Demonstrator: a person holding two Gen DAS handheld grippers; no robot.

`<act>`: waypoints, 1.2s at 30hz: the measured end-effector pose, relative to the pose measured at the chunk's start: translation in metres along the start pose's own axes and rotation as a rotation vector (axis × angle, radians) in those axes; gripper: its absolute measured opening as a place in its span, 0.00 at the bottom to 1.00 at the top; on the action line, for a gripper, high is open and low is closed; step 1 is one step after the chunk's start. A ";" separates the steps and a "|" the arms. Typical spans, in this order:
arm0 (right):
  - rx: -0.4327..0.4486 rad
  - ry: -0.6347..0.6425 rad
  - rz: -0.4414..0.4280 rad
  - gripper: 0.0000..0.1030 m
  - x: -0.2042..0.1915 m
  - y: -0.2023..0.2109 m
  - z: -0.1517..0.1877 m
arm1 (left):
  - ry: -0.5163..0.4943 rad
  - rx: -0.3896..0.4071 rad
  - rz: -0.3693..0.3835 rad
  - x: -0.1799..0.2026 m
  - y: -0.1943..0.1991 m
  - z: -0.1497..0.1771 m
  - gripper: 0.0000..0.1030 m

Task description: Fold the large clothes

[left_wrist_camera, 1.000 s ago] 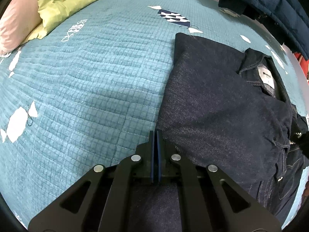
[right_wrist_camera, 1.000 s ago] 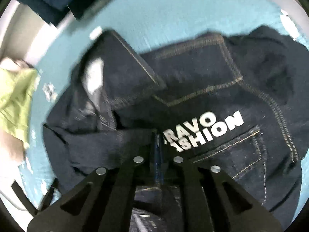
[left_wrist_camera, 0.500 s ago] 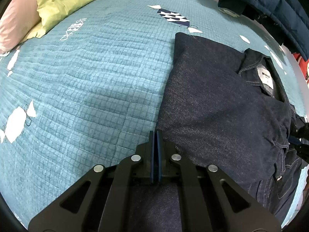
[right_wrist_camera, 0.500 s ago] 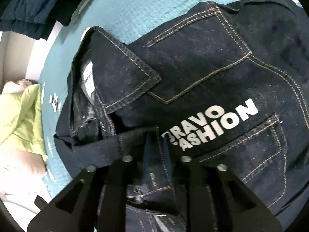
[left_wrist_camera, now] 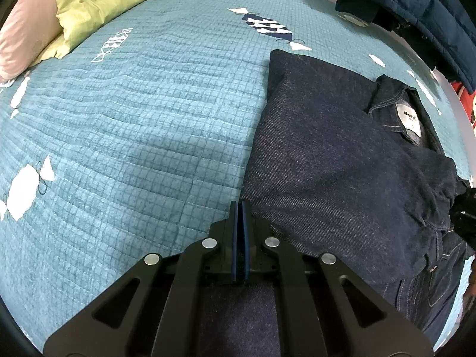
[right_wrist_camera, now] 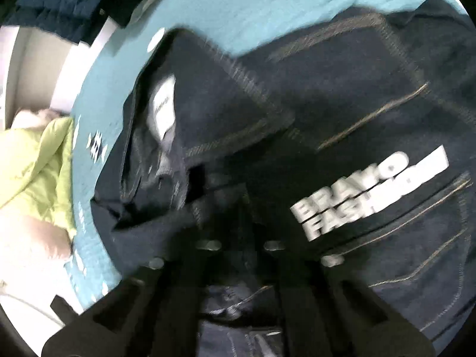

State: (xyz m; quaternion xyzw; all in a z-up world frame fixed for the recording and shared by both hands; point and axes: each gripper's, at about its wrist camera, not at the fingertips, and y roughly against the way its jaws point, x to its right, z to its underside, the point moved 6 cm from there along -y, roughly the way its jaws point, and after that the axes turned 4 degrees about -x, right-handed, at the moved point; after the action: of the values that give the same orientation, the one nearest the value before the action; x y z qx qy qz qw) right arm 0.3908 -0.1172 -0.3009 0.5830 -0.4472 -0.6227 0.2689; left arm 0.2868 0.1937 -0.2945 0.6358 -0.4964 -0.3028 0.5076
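A dark denim jacket [left_wrist_camera: 342, 160] lies on the teal quilted bedspread [left_wrist_camera: 142, 119], one side folded over its front, collar and white label at the far right. My left gripper [left_wrist_camera: 239, 208] is shut at the jacket's near left edge, with denim lying under its body. In the blurred right wrist view the jacket [right_wrist_camera: 342, 104] shows its white "BRAVO FASHION" print [right_wrist_camera: 366, 190] and a chest pocket. My right gripper [right_wrist_camera: 241, 205] hovers over the jacket's middle. Its jaws stand apart with nothing between them.
A lime-green duvet [left_wrist_camera: 107, 3] and a pink pillow [left_wrist_camera: 23, 38] lie at the far left of the bed. Dark blue quilted coats [left_wrist_camera: 416, 6] hang beyond the bed's far right edge. A white wall shows in the right wrist view [right_wrist_camera: 35, 68].
My right gripper has opened, let go of the jacket's front panel and swung sideways over it. My left gripper has stayed put.
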 end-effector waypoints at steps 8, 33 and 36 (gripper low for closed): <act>0.011 -0.019 -0.035 0.01 -0.001 0.016 0.001 | 0.000 -0.001 0.003 -0.001 0.000 0.000 0.04; 0.088 0.007 0.024 0.11 -0.017 0.015 -0.004 | 0.007 -0.001 0.009 -0.002 0.000 -0.001 0.04; 0.139 0.028 0.066 0.10 -0.021 0.034 -0.002 | 0.010 -0.003 0.014 -0.003 0.001 -0.001 0.04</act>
State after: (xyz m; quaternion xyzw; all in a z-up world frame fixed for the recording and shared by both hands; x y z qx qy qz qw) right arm 0.3897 -0.1154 -0.2611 0.5938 -0.5046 -0.5727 0.2545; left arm 0.2863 0.1964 -0.2938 0.6332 -0.4979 -0.2969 0.5128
